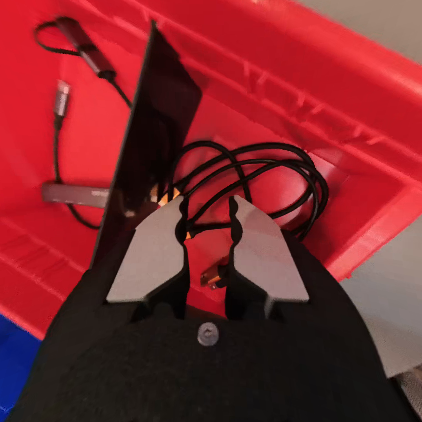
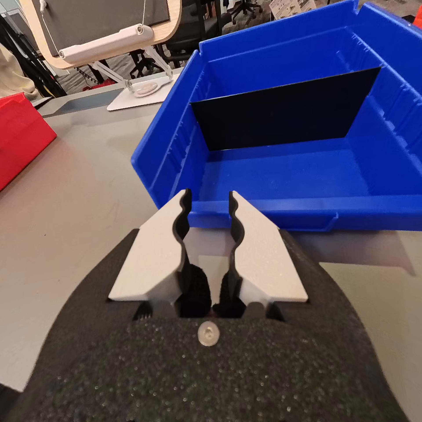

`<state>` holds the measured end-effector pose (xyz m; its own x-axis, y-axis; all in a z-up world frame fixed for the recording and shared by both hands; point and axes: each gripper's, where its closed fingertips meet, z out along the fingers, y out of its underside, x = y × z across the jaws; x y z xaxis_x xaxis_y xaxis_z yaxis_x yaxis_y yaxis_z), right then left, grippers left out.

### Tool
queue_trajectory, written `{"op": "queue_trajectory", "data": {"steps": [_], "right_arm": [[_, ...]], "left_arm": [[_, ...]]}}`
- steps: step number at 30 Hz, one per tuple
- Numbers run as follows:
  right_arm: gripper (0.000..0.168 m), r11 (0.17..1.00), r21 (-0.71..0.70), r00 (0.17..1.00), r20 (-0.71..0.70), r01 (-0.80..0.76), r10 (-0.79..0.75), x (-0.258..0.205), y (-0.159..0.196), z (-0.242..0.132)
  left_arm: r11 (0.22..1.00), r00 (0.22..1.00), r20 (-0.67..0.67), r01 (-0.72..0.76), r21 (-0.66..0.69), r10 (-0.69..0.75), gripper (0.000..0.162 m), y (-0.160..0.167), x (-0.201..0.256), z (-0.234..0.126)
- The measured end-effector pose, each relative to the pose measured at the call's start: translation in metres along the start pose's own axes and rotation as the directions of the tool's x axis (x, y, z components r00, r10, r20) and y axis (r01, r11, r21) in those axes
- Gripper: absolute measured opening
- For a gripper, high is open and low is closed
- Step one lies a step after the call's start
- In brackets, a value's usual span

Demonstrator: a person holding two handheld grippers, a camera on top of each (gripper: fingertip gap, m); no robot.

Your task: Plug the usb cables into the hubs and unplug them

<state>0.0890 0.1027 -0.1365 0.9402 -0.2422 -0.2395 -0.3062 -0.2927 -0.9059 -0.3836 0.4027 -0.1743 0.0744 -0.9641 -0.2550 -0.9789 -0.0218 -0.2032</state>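
My left gripper [image 1: 208,199] is open and hangs over a red bin [image 1: 285,75], just above a coiled black cable [image 1: 274,164] with orange plugs [image 1: 211,277]. A black divider [image 1: 155,127] splits the red bin. Beyond the divider lie a grey hub [image 1: 73,194] with a cable and a dark adapter [image 1: 89,52]. My right gripper [image 2: 209,193] is open and holds nothing. It sits at the near rim of a blue bin [image 2: 274,210] that has a black divider [image 2: 280,109] across it. The near blue compartment holds nothing.
The bins stand on a grey table [image 2: 80,182]. A corner of the red bin [image 2: 20,132] shows at the left of the right wrist view. A white stand [image 2: 141,91] with a wooden-framed panel is at the back. A blue bin edge [image 1: 13,356] shows bottom left in the left wrist view. Spacing between my two grippers at the tips: around 55 centimetres.
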Motion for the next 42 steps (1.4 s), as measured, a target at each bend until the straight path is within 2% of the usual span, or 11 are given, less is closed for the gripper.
{"op": "queue_trajectory", "data": {"steps": [2, 3, 4, 6, 10, 14, 20, 25, 30, 35, 42], "right_arm": [[0.031, 1.000, -0.001, 1.000, 0.003, -0.011, 0.011, 0.001, 0.001, -0.002], [0.031, 1.000, 0.001, 1.000, 0.004, -0.017, 0.017, 0.002, 0.001, -0.004], [0.031, 1.000, 0.005, 1.000, 0.003, -0.023, 0.023, 0.003, 0.001, -0.005], [0.031, 0.999, 0.009, 0.999, 0.000, -0.034, 0.034, 0.005, 0.001, -0.007], [0.030, 0.999, 0.012, 0.999, -0.001, -0.047, 0.047, 0.006, 0.001, -0.008], [0.030, 0.999, 0.009, 0.999, -0.003, -0.042, 0.042, 0.004, 0.001, -0.008], [0.030, 1.000, 0.004, 1.000, -0.001, -0.024, 0.024, -0.001, 0.003, -0.008], [0.029, 0.999, 0.009, 0.999, 0.005, -0.050, 0.050, 0.002, 0.002, -0.009], [0.029, 0.998, 0.012, 0.998, 0.009, -0.066, 0.066, 0.004, 0.001, -0.008], [0.029, 0.998, 0.009, 0.998, 0.012, -0.059, 0.059, 0.002, 0.002, -0.009], [0.029, 0.998, 0.010, 0.997, 0.021, -0.069, 0.069, 0.002, 0.001, -0.009]], "left_arm": [[0.997, 0.999, 0.008, -0.047, -0.062, 0.048, 0.029, 0.007, 0.000, 0.013], [0.994, 0.997, 0.023, -0.076, -0.076, 0.078, 0.012, 0.008, -0.001, 0.015], [0.991, 0.995, 0.026, -0.098, -0.087, 0.100, 0.007, 0.009, -0.001, 0.014], [0.984, 0.989, 0.051, -0.134, -0.118, 0.141, 0.004, 0.012, -0.002, 0.004], [0.974, 0.967, 0.136, -0.203, -0.103, 0.216, 0.004, 0.014, -0.012, -0.036], [0.976, 0.944, 0.247, -0.217, -0.034, 0.219, 0.003, 0.006, -0.030, -0.100], [0.943, 0.869, 0.432, -0.315, 0.108, 0.241, 0.003, -0.037, -0.038, -0.194], [0.888, 0.849, 0.456, -0.399, 0.227, 0.265, 0.003, -0.091, -0.012, -0.235], [0.831, 0.833, 0.382, -0.506, 0.233, 0.400, 0.003, -0.143, 0.039, -0.215], [0.798, 0.805, 0.244, -0.583, 0.153, 0.541, 0.003, -0.174, 0.087, -0.137], [0.751, 0.777, 0.093, -0.626, 0.210, 0.622, 0.003, -0.216, 0.156, -0.053]]}}
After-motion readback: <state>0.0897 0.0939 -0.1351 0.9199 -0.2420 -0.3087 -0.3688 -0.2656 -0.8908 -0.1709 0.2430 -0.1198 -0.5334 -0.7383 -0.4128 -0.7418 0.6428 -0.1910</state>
